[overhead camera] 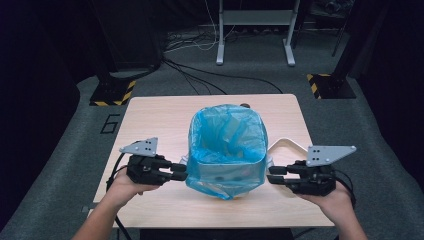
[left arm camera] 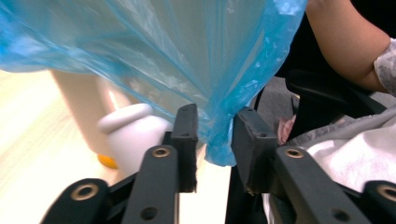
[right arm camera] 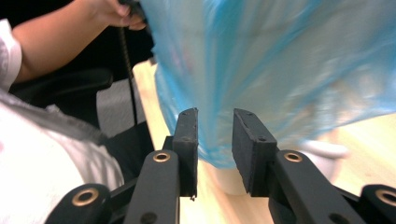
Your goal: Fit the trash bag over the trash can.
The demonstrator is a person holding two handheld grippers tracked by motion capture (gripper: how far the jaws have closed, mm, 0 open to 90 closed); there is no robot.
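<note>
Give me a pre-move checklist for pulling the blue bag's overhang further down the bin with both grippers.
1. Blue bag draped over the bin's rim: ok.
2. Bag edge between the left gripper jaws: ok, a fold hangs in the gap.
3. Left pads pressing the fold: not ok, gaps show either side.
4. Bag edge between the right gripper jaws: ok, though blurred.
5. Right pads pressing the film: not ok, jaws stand apart.
6. Bin upright on the table: ok.

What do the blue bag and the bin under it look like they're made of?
Bag: thin plastic film, glossy and see-through, creased and gathered into folds. Bin: probably hard plastic, smooth white with a soft sheen, though mostly covered.
</note>
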